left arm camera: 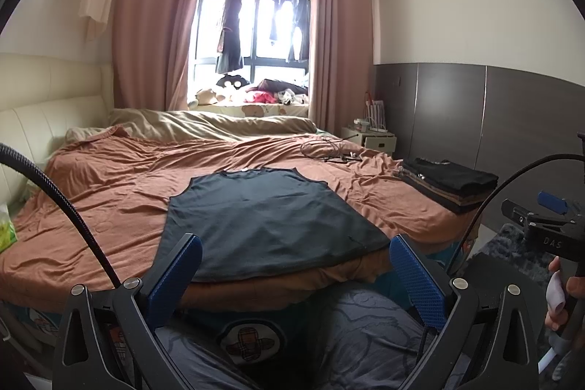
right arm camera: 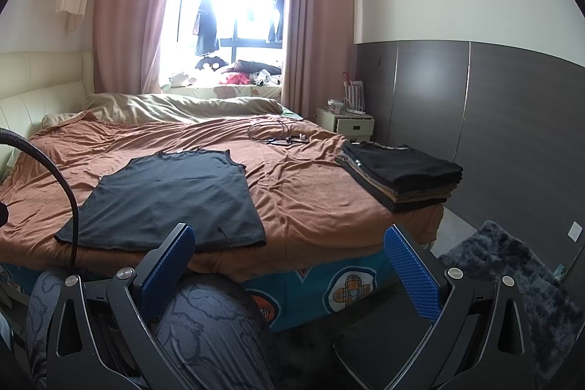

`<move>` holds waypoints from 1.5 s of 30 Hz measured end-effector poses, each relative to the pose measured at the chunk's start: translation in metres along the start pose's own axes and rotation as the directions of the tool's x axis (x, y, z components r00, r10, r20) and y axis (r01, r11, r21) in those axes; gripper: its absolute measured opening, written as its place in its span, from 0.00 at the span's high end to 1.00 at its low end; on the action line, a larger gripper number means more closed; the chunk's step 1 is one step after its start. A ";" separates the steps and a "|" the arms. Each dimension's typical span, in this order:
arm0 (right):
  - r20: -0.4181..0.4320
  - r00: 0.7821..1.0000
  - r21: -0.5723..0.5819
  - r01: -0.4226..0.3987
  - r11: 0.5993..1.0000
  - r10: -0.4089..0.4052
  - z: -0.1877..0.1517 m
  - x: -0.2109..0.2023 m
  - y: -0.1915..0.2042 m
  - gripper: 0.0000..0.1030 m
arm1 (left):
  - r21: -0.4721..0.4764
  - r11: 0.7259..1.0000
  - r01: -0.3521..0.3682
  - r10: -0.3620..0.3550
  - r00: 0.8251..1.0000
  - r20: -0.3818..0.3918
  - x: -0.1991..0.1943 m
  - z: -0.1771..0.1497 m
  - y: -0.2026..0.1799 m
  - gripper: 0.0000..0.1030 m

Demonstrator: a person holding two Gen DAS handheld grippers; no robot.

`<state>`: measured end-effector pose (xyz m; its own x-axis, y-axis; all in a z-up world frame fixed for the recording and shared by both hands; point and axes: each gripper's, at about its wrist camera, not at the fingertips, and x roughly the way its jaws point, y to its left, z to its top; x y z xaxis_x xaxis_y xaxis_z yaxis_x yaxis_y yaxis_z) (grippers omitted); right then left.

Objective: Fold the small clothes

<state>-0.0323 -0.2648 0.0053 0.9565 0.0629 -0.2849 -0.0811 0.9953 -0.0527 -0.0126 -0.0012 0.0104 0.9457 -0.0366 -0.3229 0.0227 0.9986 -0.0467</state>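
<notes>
A dark sleeveless top (left arm camera: 267, 218) lies spread flat on the orange bed cover, hem toward me; it also shows in the right wrist view (right arm camera: 172, 200). My left gripper (left arm camera: 296, 262) is open and empty, held back from the bed's near edge, just short of the hem. My right gripper (right arm camera: 289, 254) is open and empty, off the bed's front edge to the right of the top. The right gripper's body shows at the right edge of the left wrist view (left arm camera: 541, 229), held by a hand.
A stack of folded dark and brown clothes (right arm camera: 402, 174) sits on the bed's right edge (left arm camera: 449, 185). Cables and earphones (right arm camera: 281, 134) lie further back. Pillows and a beige duvet (right arm camera: 182, 106) lie at the far side. A bedside table (right arm camera: 347, 123) and a grey rug (right arm camera: 512, 280) are on the right.
</notes>
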 end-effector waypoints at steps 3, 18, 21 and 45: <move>0.000 1.000 -0.002 -0.001 1.000 0.001 0.000 0.000 0.001 0.00 | 0.004 1.000 0.000 0.000 1.000 0.003 -0.001 -0.001 0.002 0.00; 0.003 1.000 -0.007 0.000 1.000 0.000 0.000 0.004 0.003 0.00 | -0.002 1.000 0.004 -0.004 1.000 0.012 -0.003 0.001 0.007 0.00; -0.004 1.000 -0.009 -0.010 1.000 0.010 0.000 0.010 0.003 0.00 | -0.006 1.000 -0.004 0.004 1.000 0.016 0.000 0.001 0.011 0.00; -0.206 0.964 0.048 -0.162 0.986 0.169 0.017 0.164 0.001 0.06 | -0.139 0.972 -0.188 0.158 0.967 -0.200 0.115 -0.035 0.130 0.07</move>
<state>0.1295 -0.2519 -0.0252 0.8506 0.2133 -0.4806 -0.2214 0.9743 0.0406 0.0879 0.1232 -0.0657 0.8532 0.1152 -0.5088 -0.2007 0.9727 -0.1163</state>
